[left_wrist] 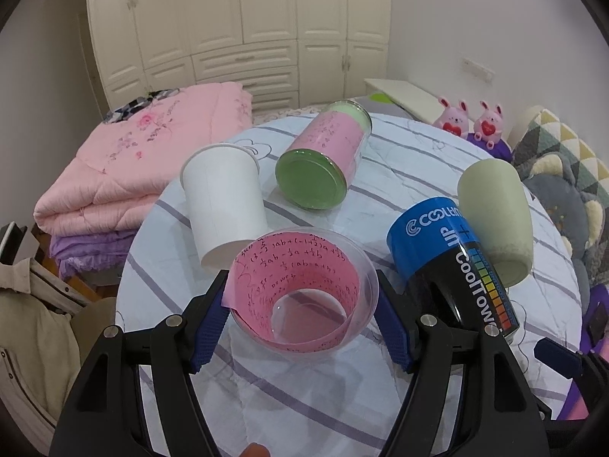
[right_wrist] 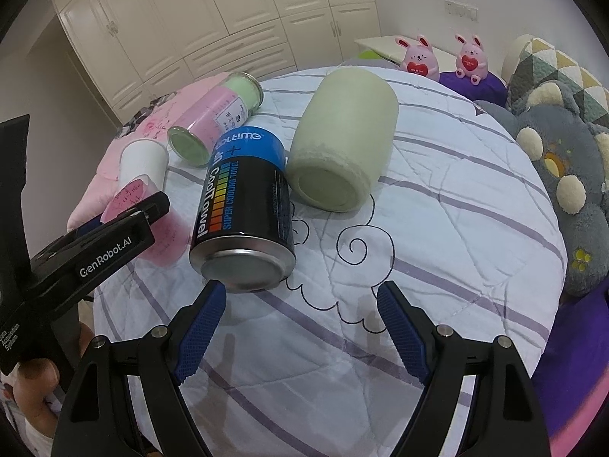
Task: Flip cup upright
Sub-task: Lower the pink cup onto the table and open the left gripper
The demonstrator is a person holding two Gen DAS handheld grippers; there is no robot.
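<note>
- Five containers sit on the striped quilt [left_wrist: 312,392], and I read them from left to right, taking the two tongs as my marks.
- Well off beyond the left tongs' left finger, past the quilt's edge, a folded pink blanket [left_wrist: 141,163] lies on a purple one.
- Just ahead of that same finger a white paper cup [left_wrist: 224,205] lies tipped over, its mouth toward the far side and its base close to the clear cup's rim.
- Between the fingers of the left tongs [left_wrist: 302,320] sits the clear plastic cup [left_wrist: 304,289], lined with pink paper covered in handwriting; its open mouth faces the camera. The blue pads press its wall on both sides, so the left tongs are clamped on it. From the right wrist view the same cup [right_wrist: 160,228] shows as a pink shape behind the left tongs' black arm.
- Ahead of that cup, farther from the tongs, a glass jar [left_wrist: 323,156] with pink and pale green filling lies on its side, base toward the tongs.
- Just beyond the left finger of the right tongs [right_wrist: 300,331] a black and blue CoolTowel can [right_wrist: 243,209] lies on its side, metal end toward the tongs.
- Touching the can's far right flank, a pale green mug [right_wrist: 342,137] lies on its side too.
- Right tongs stand wide apart over bare quilt, holding nothing.
- Far to their right lies a grey plush toy [right_wrist: 563,175]; behind it, two pink bunnies [right_wrist: 445,57].
</note>
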